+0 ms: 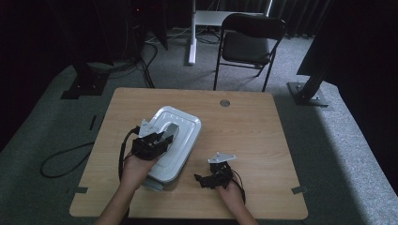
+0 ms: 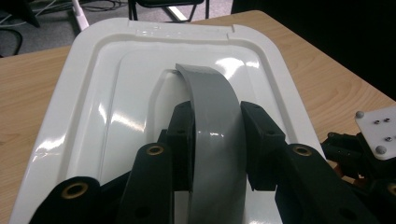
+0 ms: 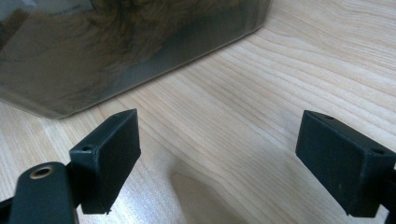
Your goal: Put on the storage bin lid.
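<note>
Grey handle (image 2: 215,135) of the white bin lid (image 2: 102,116) being clamped by the left gripper (image 2: 215,140), right gripper (image 3: 217,163) resting on the counter (image 1: 244,126), jaws gaping wide, gripping nothing.

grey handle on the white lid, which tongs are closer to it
Left. The left tongs are clamped on the grey handle atop the white lid. The right tongs sit open on the table, beside the box.

Storage box (image 1: 171,143) takes up the desk's (image 1: 253,126) left-centre, its raised grey handle (image 2: 212,121) an arch over the lid. Right half and far edge of desk bare. Bare wood between right hand-held gripper (image 3: 219,163) and box wall.
</note>
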### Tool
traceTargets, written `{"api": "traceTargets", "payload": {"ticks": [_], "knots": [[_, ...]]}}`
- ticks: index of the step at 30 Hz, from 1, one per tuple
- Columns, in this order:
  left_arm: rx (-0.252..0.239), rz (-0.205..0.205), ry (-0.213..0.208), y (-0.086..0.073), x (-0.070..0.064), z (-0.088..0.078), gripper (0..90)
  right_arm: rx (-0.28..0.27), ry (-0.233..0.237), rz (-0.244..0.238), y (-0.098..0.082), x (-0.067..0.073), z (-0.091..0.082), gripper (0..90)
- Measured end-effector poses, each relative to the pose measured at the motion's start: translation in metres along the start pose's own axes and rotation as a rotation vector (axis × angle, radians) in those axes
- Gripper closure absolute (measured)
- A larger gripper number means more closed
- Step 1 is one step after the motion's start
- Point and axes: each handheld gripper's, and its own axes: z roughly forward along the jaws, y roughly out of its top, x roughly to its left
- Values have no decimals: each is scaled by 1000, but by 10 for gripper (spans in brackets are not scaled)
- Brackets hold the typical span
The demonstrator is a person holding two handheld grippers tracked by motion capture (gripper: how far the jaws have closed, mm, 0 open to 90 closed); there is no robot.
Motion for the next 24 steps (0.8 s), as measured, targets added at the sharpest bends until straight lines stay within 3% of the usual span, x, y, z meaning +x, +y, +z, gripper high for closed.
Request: {"api": "traceTargets", "payload": {"ticks": [6, 12, 24], "knots": [[19, 21, 12, -2, -4, 8, 682, 1, -1, 0, 0, -1, 0, 132], [22, -18, 5, -8, 0, 8, 682, -2, -1, 9, 0, -2, -2, 132], [8, -27, 30, -17, -4, 8, 682, 1, 2, 10, 0, -2, 0, 132]]}}
